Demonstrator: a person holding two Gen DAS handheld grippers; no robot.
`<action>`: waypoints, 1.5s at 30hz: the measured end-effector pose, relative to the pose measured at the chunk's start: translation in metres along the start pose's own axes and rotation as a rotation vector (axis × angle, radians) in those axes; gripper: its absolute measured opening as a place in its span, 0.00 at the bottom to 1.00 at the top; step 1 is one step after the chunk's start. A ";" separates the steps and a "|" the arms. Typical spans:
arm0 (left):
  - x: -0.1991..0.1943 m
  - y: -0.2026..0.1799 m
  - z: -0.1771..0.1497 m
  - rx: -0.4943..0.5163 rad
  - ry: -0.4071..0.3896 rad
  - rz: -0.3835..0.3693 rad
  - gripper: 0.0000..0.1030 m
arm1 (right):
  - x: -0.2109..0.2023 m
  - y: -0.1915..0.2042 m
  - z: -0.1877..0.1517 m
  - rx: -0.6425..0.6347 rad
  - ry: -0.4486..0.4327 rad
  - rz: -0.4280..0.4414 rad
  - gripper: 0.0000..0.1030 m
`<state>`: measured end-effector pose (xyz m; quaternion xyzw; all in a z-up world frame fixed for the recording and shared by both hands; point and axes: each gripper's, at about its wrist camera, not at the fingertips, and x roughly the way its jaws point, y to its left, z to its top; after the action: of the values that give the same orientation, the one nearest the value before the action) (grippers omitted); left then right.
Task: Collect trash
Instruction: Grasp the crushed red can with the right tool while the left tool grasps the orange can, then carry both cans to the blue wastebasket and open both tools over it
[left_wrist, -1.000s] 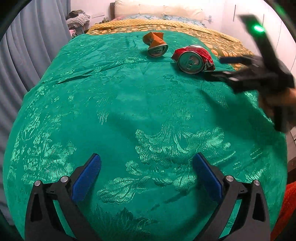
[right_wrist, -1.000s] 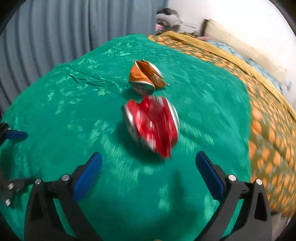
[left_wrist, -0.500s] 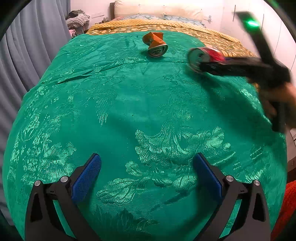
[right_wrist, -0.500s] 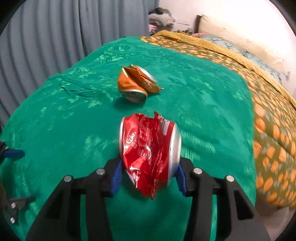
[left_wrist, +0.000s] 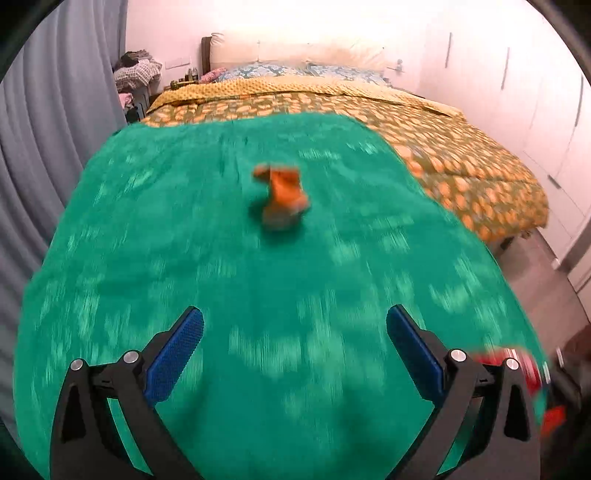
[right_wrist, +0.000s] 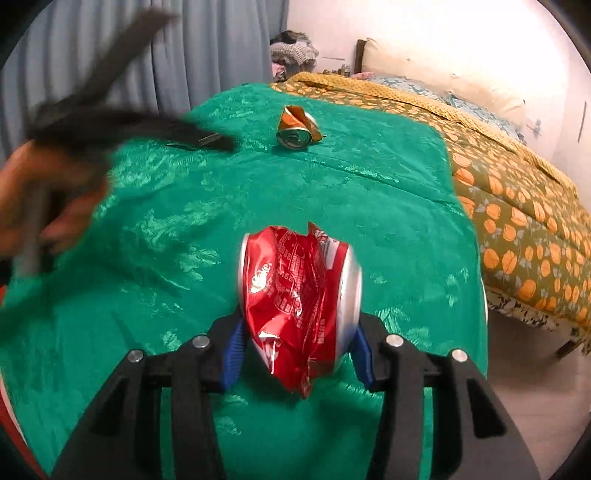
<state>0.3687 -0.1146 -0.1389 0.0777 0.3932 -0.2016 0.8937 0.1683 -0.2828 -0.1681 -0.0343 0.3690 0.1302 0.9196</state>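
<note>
A bed (left_wrist: 480, 173) fills both views, with a green cloth (right_wrist: 332, 192) spread over its near part. The right claw (right_wrist: 297, 341) is closed on the crushed red can (right_wrist: 299, 295), its blue pads pressing the two ends. The left claw (left_wrist: 293, 354) is wide open and holds nothing. The crushed orange can (right_wrist: 297, 127) lies on the green cloth, well apart from both claws.
</note>
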 end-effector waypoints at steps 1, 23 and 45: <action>0.014 0.001 0.015 -0.016 -0.006 0.005 0.96 | -0.001 -0.001 0.000 0.001 -0.004 0.002 0.46; 0.055 0.019 0.036 -0.082 -0.032 -0.018 0.51 | -0.017 -0.033 -0.009 0.088 -0.034 0.012 0.46; -0.104 0.038 -0.161 -0.099 0.063 -0.099 0.94 | -0.019 0.022 -0.041 0.075 0.095 -0.015 0.65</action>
<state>0.2136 -0.0011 -0.1726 0.0203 0.4338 -0.2232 0.8727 0.1219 -0.2720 -0.1837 -0.0087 0.4166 0.1079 0.9026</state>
